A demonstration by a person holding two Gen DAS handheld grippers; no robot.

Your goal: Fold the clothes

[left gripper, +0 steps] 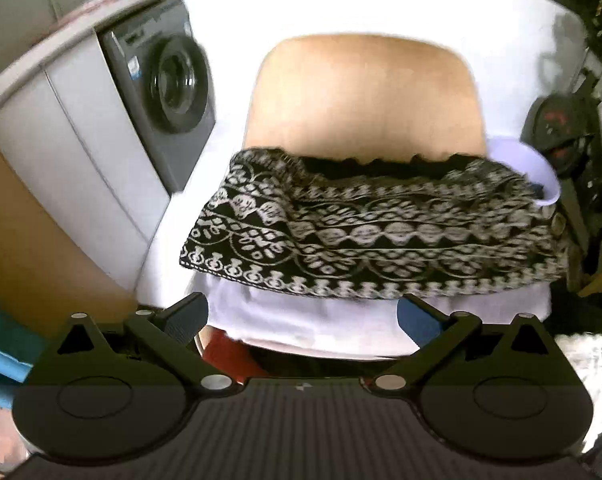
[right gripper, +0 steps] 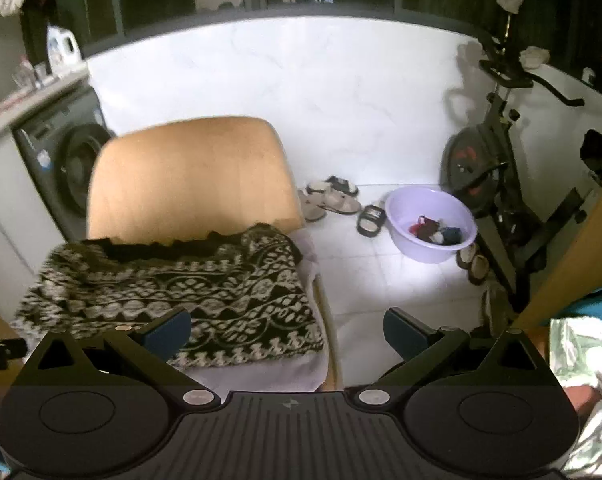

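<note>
Your left gripper (left gripper: 303, 318) is spread wide and carrying nothing, blue pads apart, hanging just in front of the chair (left gripper: 365, 88). There's the garment (left gripper: 373, 236), black with a white pattern, lying folded flat on the seat on top of a white cloth (left gripper: 301, 320) that peeks out along the front edge and the right side. One corner of the garment hangs off the seat's left side, and a dark frilly edge shows at the back, near the wooden backrest. Your right gripper (right gripper: 287, 334) is wide open too, empty, sitting off the garment's right front corner; its left pad overlaps the pattern in the right wrist view, though whether it touches I can't tell, and its right pad is out over the floor. Past the chair, a lilac basin (right gripper: 429, 220) with a few small items inside stands on the white tiles, sandals (right gripper: 333, 198) just beside it. An exercise bike (right gripper: 497, 168) stands to the right of the basin, and a washer (left gripper: 169, 92) is set into the cabinets on the left. Both views are a little smeared.
</note>
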